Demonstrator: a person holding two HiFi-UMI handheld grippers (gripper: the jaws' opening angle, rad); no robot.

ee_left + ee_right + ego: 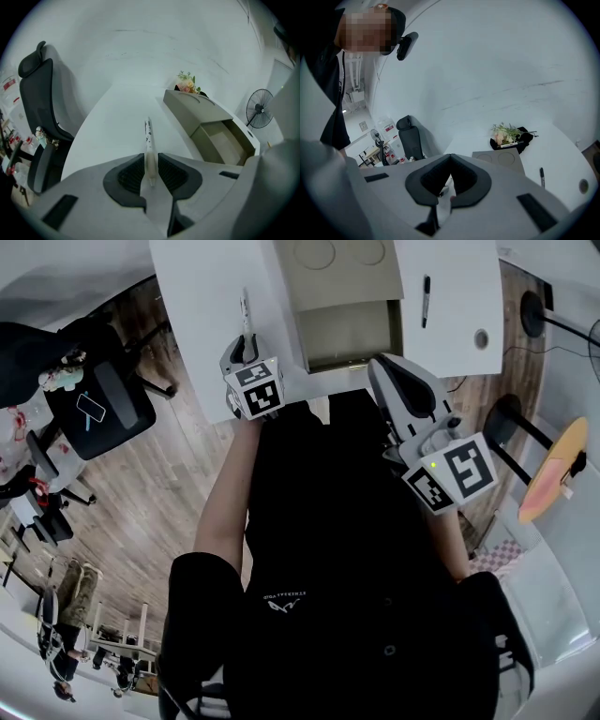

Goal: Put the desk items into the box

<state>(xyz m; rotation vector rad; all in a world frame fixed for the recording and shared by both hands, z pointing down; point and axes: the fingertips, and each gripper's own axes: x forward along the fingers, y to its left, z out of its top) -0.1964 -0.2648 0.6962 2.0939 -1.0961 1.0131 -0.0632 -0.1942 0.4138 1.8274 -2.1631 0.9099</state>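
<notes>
Pen pinched in L gripper, sticks fwd past fingers | R gripper pressed together, empty | step: carry; next I lift over box, release

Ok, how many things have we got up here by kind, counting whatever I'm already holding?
Pens: 2, the white pen clamped in the left gripper and the black pen lying loose.
Box: 1, open.
Flower bunch: 1.
Total: 4.
</notes>
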